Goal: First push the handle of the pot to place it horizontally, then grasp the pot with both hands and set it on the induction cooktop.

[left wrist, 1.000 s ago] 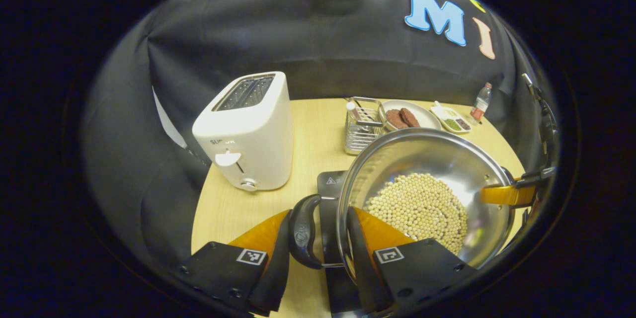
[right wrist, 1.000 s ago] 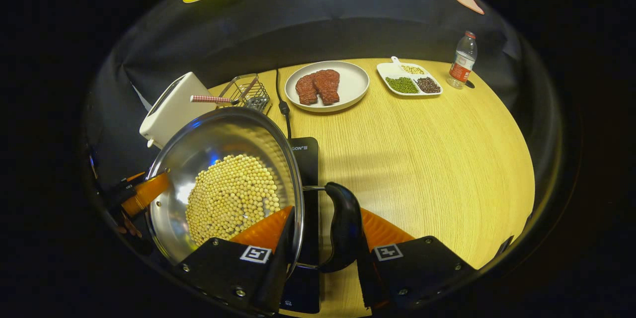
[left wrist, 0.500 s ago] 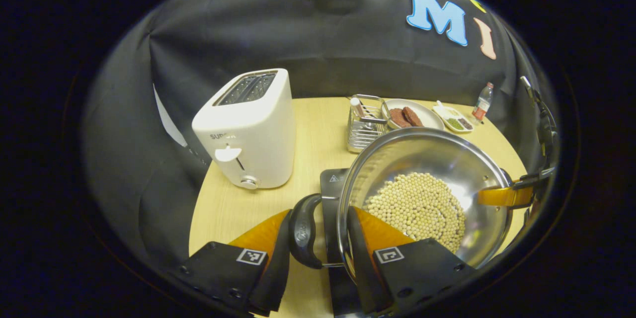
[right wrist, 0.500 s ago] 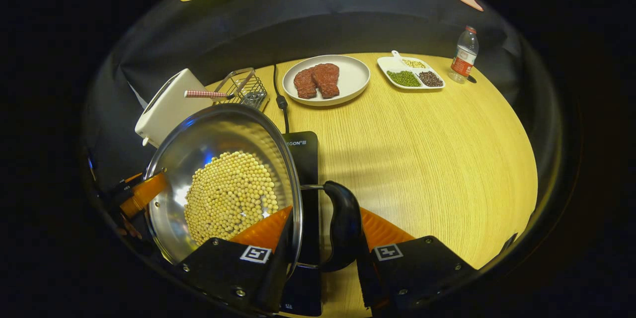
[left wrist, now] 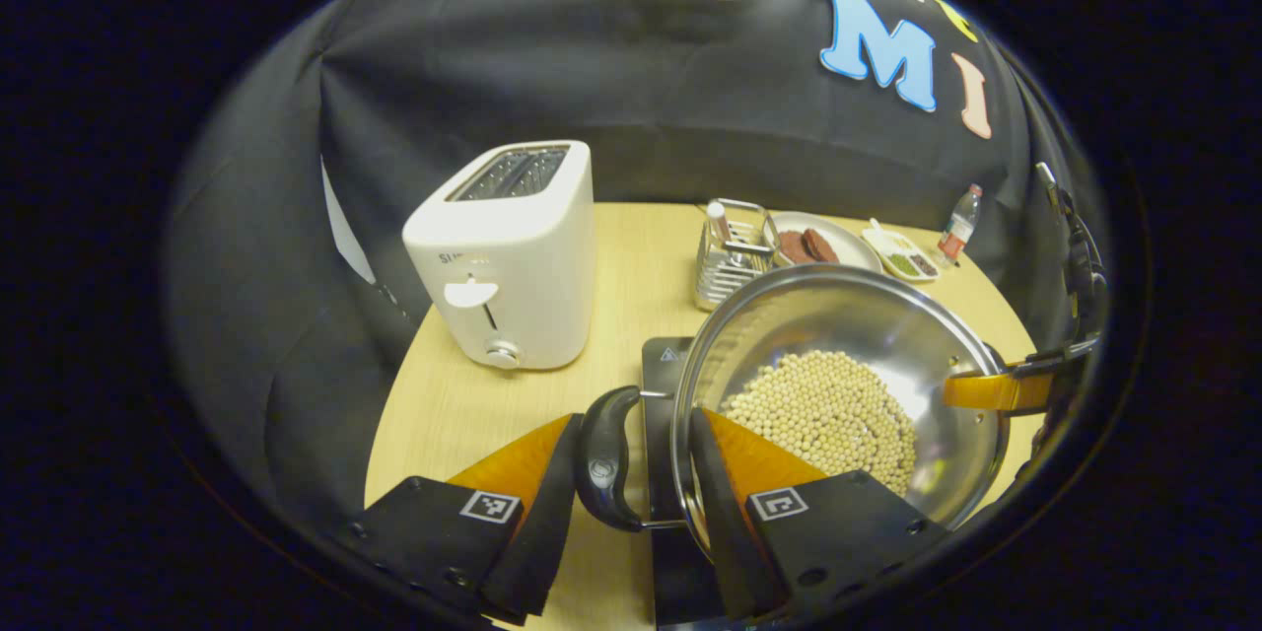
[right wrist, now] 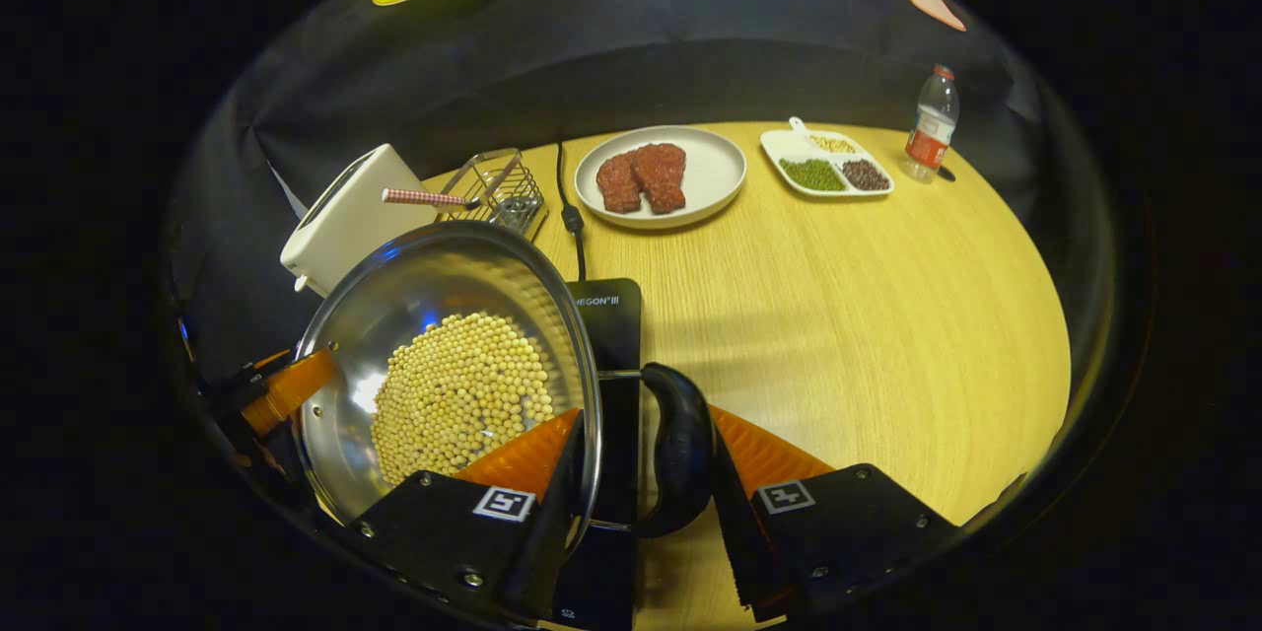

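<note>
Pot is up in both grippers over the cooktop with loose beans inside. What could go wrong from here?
1. The pot looks tilted in the right gripper view, and its soybeans are loose, so they may spill.
2. Each gripper spans only a side handle and the rim, so one slip could drop the pot.
3. The induction cooktop is mostly hidden, so the landing may be off-centre.

A pot [right wrist: 444,355] holding beans [right wrist: 458,394] sits above an induction cooktop [right wrist: 609,315] at the table's [right wrist: 838,315] near left. In the right gripper view, a toaster [right wrist: 345,217] stands at ten o'clock from the pot, a wire rack [right wrist: 493,189] at twelve o'clock. A plate [right wrist: 710,173] bearing meat [right wrist: 643,179] lies at one o'clock, a divided dish [right wrist: 826,170] just right of it, and a bottle [right wrist: 930,123] at the far right edge. In the left gripper view the toaster [left wrist: 513,256] stands left of the pot [left wrist: 848,315].
</note>
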A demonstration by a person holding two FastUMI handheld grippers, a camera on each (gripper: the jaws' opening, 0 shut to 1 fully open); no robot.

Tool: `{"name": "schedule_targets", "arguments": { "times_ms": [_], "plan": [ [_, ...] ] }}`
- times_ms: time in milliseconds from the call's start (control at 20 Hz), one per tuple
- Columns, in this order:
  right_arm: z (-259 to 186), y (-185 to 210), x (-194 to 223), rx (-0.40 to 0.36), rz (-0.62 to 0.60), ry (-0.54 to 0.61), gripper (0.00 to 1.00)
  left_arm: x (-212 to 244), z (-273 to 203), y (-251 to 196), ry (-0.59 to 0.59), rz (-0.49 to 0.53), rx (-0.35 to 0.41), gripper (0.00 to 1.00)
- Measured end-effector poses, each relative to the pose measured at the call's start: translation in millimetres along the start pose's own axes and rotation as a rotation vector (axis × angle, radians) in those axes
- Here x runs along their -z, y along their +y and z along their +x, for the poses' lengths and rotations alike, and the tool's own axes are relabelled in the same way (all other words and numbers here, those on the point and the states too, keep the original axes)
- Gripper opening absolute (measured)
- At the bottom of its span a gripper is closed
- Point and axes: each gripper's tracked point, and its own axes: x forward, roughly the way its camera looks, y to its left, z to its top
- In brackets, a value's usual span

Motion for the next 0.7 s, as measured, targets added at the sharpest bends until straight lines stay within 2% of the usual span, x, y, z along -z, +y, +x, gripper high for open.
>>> {"name": "schedule_targets", "arguments": {
  "times_ms": [50, 100, 200, 400, 700],
  "plan": [
    [-3, 3, -2, -0.009, -0.009, -0.015, 0.73, -6, -2, 2, -0.019, -0.008, -0.009, 0.73],
    [-7, 3, -6, -0.017, -0.008, -0.031, 0.77, -8, -5, 5, -0.03, -0.024, -0.023, 0.9],
    [-21, -1, -22, -0.015, -0.005, -0.092, 0.84, -20, -19, 9, -0.074, -0.051, -0.054, 0.92],
    [-68, -13, -65, -0.029, -0.013, -0.269, 0.84, -71, -59, 6, -0.203, -0.071, -0.1, 0.92],
    [-159, -53, -122, -0.026, -0.019, -0.486, 0.84, -158, -140, -71, -0.42, -0.065, -0.078, 0.93]
  ]
}}
